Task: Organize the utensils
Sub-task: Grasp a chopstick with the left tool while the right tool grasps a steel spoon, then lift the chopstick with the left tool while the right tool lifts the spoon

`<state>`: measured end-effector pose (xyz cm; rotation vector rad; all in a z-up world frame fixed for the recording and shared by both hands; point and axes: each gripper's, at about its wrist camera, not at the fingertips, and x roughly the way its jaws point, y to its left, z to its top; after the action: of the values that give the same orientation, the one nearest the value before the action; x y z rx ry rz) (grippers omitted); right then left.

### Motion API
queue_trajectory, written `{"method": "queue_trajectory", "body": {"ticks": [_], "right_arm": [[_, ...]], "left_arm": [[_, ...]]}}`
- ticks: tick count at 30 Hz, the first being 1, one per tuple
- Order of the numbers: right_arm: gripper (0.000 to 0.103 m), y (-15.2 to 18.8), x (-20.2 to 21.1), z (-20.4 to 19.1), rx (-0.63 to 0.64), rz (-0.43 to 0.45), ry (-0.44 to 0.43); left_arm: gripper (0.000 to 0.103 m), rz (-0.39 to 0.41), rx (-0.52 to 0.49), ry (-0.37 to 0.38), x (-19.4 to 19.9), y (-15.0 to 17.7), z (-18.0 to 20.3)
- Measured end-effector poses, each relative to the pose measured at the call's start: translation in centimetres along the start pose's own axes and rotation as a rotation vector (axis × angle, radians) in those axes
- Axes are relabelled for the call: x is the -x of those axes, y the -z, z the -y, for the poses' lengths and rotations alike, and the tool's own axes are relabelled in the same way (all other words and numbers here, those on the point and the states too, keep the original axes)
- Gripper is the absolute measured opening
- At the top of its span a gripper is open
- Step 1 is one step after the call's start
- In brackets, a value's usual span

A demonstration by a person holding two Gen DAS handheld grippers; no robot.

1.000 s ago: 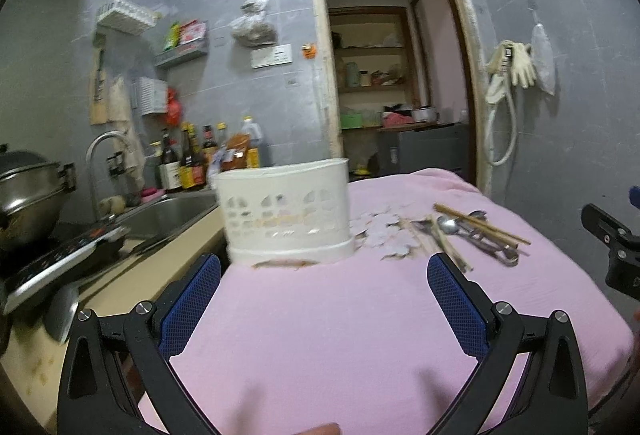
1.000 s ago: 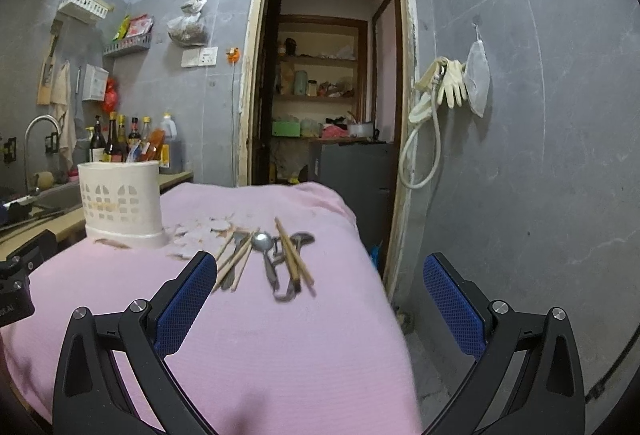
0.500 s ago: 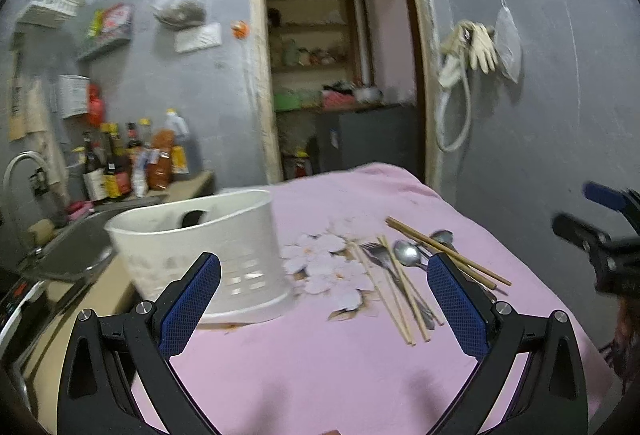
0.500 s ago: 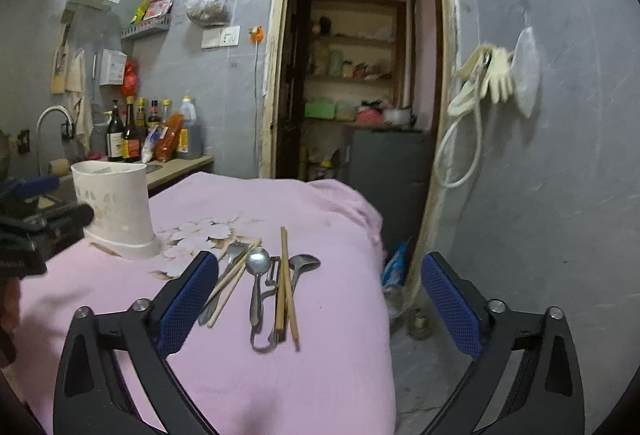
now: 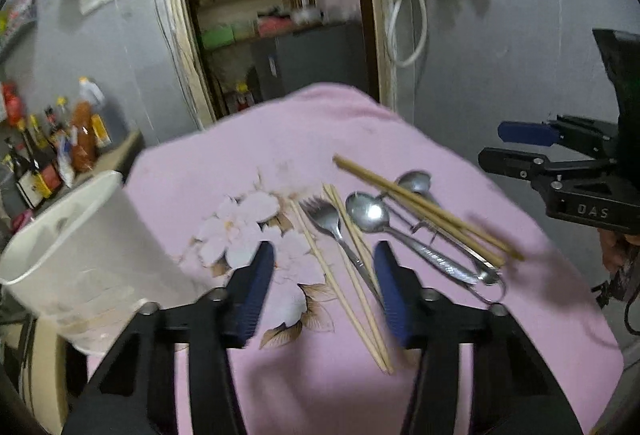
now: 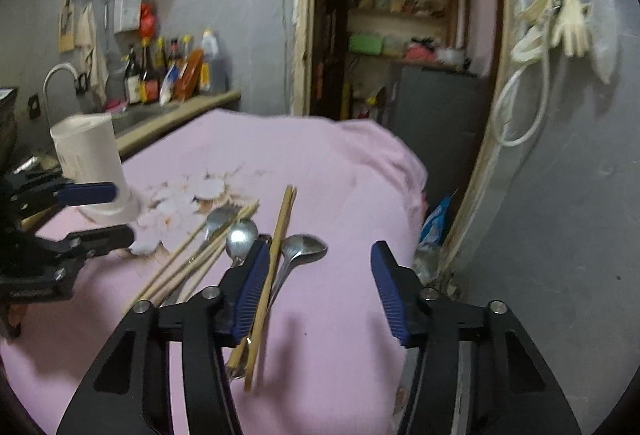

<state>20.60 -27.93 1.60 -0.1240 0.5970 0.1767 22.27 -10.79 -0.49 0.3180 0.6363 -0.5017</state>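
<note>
A pile of utensils lies on the pink cloth (image 5: 320, 387): a fork (image 5: 332, 227), two metal spoons (image 5: 370, 213), and several wooden chopsticks (image 5: 424, 213). A white perforated utensil holder (image 5: 76, 259) stands at the left. My left gripper (image 5: 324, 291) is open and empty, hovering over the thin chopsticks and the fork handle. My right gripper (image 6: 316, 287) is open and empty above the pile's right side; its left finger sits by a chopstick pair (image 6: 276, 259) and a spoon (image 6: 304, 249). The holder also shows in the right wrist view (image 6: 90, 163).
A counter with a sink, tap and bottles (image 6: 168, 75) runs along the left wall. A doorway (image 6: 400, 35) opens behind the table. The cloth's right edge drops off toward the grey wall (image 6: 560, 195), where gloves and a hose hang.
Both grippers have moved forward and down over the utensil pile. Both jaws have narrowed but remain open. The left gripper has swung right, away from the holder.
</note>
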Motion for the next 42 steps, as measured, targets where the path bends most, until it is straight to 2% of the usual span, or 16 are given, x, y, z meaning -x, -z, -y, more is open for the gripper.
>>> {"method": "queue_trajectory", "body": {"ticks": [3,7,9,16,24,29,32,37,42], "right_arm": [[0.044,-0.4,-2.0,0.5,0.000,-0.062,-0.043],[0.042,-0.7,-4.4,0.7,-0.004,-0.139,-0.096],[0.042,-0.8,-5.4,0.7,-0.001,-0.171,-0.104],[0.042,-1.0,-7.9,0.9,0.006,-0.252,-0.123],[0.042,-1.3,-9.6,0.2,0.072,-0.299,-0.118],[0.042,-1.5,-10.7,0.9,0.021,-0.313,-0.141],[0.042,-1.5,-10.5,0.5,0.040,-0.300,-0.124],[0.041,-1.4,-10.0,-0.2,0.063,-0.274,-0.090],[0.041,-0.8,-8.5,-0.4,0.074,-0.222,-0.065]], "left_arm": [[0.033,-0.076,0.012,0.014,-2.7,-0.4,-0.8],[0.031,-0.148,0.056,0.060,-5.3,-0.4,-2.4],[0.026,-0.188,0.087,0.090,-6.7,-0.4,-3.0],[0.017,-0.272,0.126,0.140,-9.4,-0.6,-4.2],[0.013,-0.311,0.165,0.165,-11.6,-1.6,-5.8],[0.013,-0.324,0.186,0.180,-11.4,-1.8,-5.5],[0.007,-0.333,0.192,0.161,-11.2,-1.9,-5.3],[0.004,-0.312,0.212,0.114,-10.7,-1.7,-4.9],[0.002,-0.258,0.245,0.106,-8.8,-0.6,-5.0]]}}
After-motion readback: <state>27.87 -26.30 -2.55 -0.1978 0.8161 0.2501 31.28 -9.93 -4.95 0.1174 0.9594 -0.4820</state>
